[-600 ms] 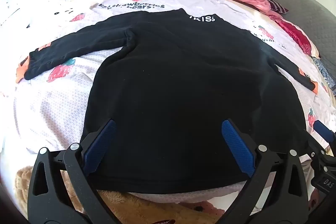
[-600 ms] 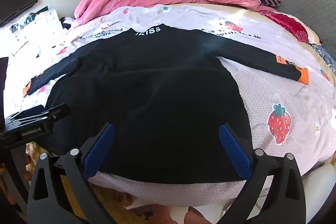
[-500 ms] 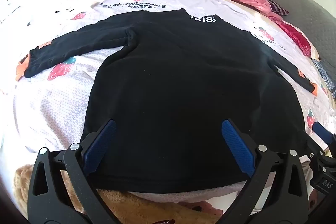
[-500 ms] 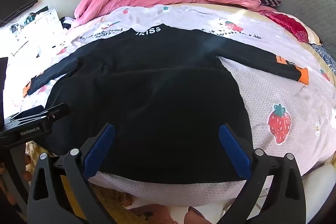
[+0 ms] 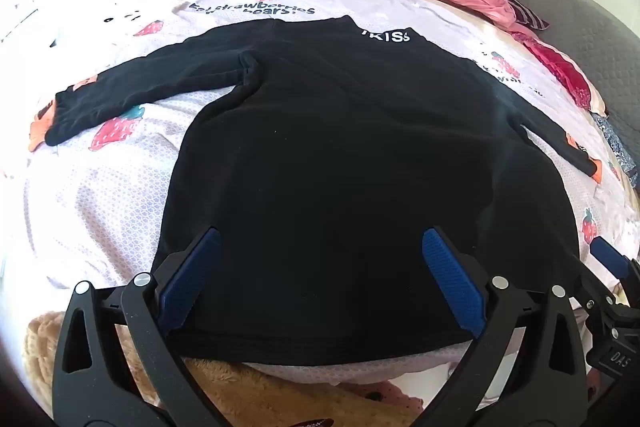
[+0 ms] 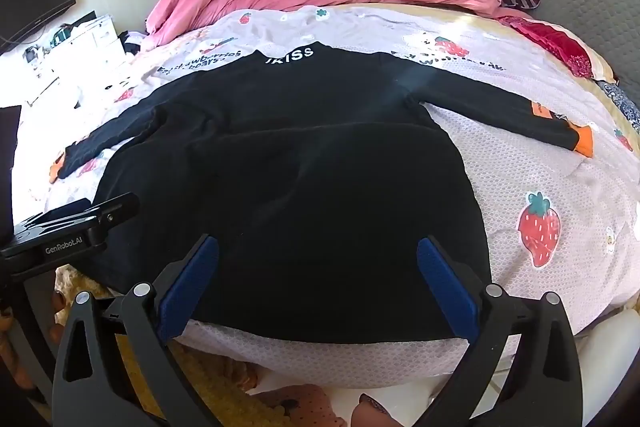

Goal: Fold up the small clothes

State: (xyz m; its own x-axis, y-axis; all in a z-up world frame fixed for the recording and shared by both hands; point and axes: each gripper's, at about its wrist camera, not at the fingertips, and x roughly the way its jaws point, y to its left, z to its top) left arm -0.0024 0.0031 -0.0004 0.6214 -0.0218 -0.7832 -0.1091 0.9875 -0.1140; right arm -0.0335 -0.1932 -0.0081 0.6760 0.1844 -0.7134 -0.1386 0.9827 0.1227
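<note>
Sweater of black long-sleeved knit point(image 5: 320, 155) lies flat on a strawberry-print pale bedsheet point(image 5: 100, 195), collar at 12 o'clock, hem at 6 o'clock by the bed edge, sleeves out toward 9 and 3. The left gripper point(image 5: 320, 283) and right gripper point(image 6: 318, 283) hover over the hem, both with blue pads wide apart and holding nothing. Folding looks not yet begun; the next move probably calls for pinching a sleeve or hem corner, though cloth contact is hard to judge
</note>
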